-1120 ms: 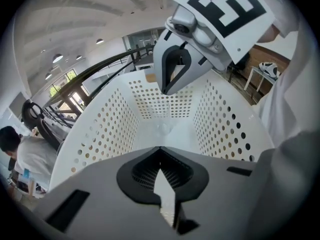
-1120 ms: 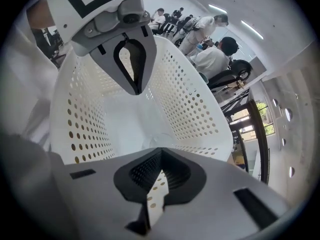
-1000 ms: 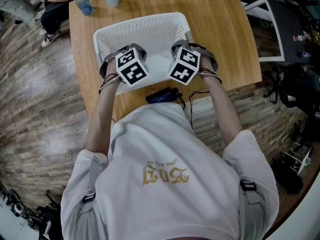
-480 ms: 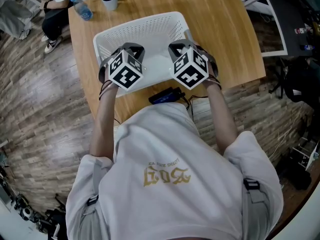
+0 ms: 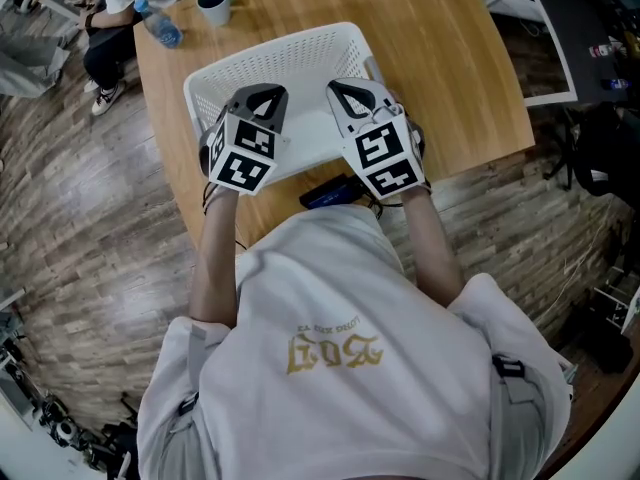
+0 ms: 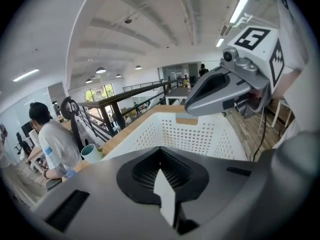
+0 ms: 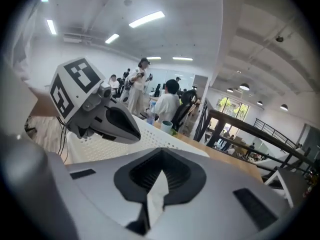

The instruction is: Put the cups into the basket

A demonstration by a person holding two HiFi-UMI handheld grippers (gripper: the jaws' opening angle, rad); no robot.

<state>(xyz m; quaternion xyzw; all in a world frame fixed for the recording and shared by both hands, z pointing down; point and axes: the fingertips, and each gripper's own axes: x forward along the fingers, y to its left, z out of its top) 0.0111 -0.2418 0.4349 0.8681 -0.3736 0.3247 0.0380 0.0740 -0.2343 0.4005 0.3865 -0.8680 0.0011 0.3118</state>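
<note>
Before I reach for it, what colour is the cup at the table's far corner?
The cup is teal, paler inside; the head view shows it best.

The basket [image 5: 300, 53] is sitting on the worktop [image 5: 450, 48], upper middle of the frame. The cup [image 5: 212, 5] is standing beyond it at the upper left, with the bottle [image 5: 160, 25] just left. The left gripper [image 5: 262, 96] and the right gripper [image 5: 345, 93] are hovering side by side over the basket's near part.
</note>
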